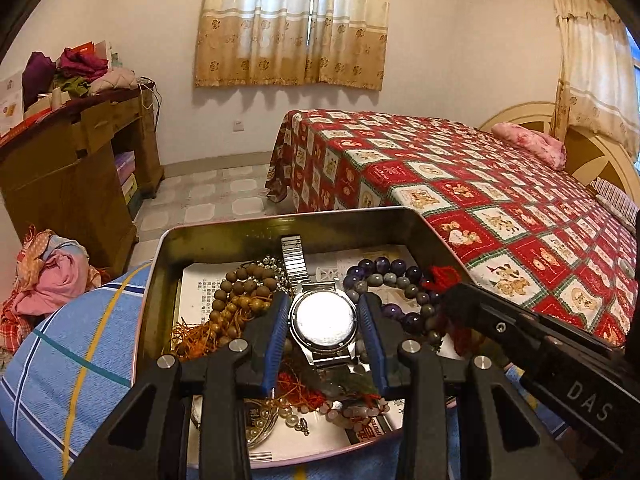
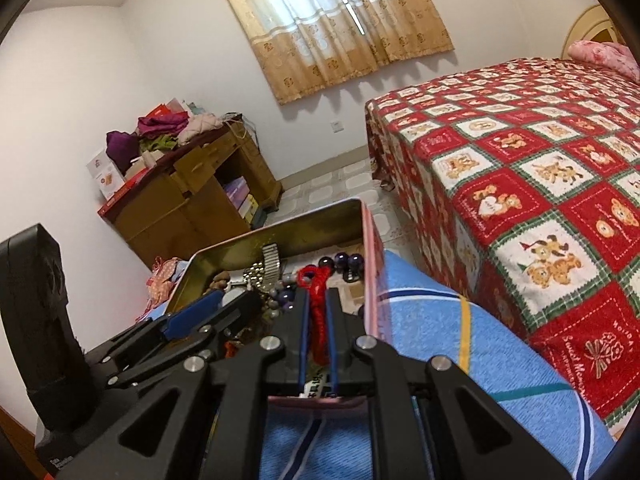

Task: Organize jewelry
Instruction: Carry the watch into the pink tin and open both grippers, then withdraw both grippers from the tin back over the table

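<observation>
- In the lower middle of the left wrist view, the left gripper (image 1: 324,320) sits over an open metal tin (image 1: 224,232), jaws parted wide, one blue pad on each side of a silver wristwatch (image 1: 323,320).
- Pads look just beside the watch case; cannot tell if they touch it. The watch lies face up, its metal band running up toward the tin's far wall.
- Left of the watch: brown wooden bead strand (image 1: 240,292) with orange tassel threads below it.
- Right of the watch: purple bead bracelet (image 1: 380,268) and grey bead bracelet (image 1: 404,284), overlapping.
- Bottom of the tin, between the gripper arms: pale pink beads (image 1: 352,414) and loose red-orange cord.
- Right gripper (image 1: 460,300) comes in from the lower right, its tip at a red cord (image 1: 442,274) by the tin's right side.
- Tin sits on a blue plaid cloth (image 1: 80,340); red patchwork bedspread (image 1: 480,200) in the upper right, wooden desk (image 1: 80,160) at left.
- In the center of the right wrist view, the right gripper (image 2: 318,304) is nearly closed, with the red cord (image 2: 318,312) pinched between its blue pads and a loop sticking out past the tips.
- It sits inside the tin (image 2: 368,240), near the right wall.
- Left gripper (image 2: 208,308) shows at lower left, one blue pad in sight; its opening is not readable here.
- Watch band (image 2: 270,264) and purple beads (image 2: 340,260) lie toward the tin's far end.
- Blue plaid cloth (image 2: 460,340) under the tin, bedspread (image 2: 540,180) at right.
</observation>
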Motion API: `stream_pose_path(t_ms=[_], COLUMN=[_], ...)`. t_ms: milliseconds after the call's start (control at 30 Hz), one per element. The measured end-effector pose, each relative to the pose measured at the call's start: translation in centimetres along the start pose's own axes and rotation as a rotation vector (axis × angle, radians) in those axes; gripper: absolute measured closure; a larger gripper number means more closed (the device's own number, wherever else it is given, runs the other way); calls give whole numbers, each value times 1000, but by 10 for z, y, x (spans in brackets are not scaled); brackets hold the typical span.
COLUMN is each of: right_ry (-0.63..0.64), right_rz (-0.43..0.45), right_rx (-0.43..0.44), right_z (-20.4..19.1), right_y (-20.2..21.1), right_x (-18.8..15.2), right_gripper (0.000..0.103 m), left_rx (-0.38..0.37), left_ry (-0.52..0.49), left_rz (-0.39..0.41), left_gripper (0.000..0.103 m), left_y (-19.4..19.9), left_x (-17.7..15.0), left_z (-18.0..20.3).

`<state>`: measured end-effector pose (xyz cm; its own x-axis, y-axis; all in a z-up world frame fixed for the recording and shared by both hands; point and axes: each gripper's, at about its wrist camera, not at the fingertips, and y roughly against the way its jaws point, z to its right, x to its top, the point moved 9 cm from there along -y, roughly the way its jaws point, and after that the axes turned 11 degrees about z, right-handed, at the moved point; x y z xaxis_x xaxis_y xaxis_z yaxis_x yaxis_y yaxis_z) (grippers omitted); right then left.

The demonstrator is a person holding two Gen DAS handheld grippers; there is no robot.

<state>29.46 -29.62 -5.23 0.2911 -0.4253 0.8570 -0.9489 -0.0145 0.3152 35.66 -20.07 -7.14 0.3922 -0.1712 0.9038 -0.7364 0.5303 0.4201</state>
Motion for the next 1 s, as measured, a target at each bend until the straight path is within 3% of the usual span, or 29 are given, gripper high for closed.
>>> stream_pose_path(t_ms=[333, 400, 467, 533, 600, 867, 1000], right_ry=[14, 5, -9, -19, -25, -88, -78], right_rz=[8, 16, 44, 81, 108, 126, 139], right_rx=[26, 39, 47, 53, 54, 86, 60], right_z=[-6, -7, -7, -7, -7, -5, -4], right_y=[2, 4, 8, 14, 19, 21, 25], right_x=[0, 1, 6, 11, 16, 18, 18], right_gripper=[77, 68, 55, 44, 43, 40, 40], left_rx=[39, 42, 35, 41, 74, 184, 276], left_ry=[-13, -20, -22, -21, -31, -10, -29], left_rz=[-28, -31, -28, -9, 25, 20, 6], left_gripper=[66, 65, 56, 31, 24, 24, 24], left_y=[-4, -3, 1, 7, 14, 28, 41], left_x=[-4, -4, -1, 4, 9, 14, 13], left_z=[0, 1, 4, 6, 5, -13, -24])
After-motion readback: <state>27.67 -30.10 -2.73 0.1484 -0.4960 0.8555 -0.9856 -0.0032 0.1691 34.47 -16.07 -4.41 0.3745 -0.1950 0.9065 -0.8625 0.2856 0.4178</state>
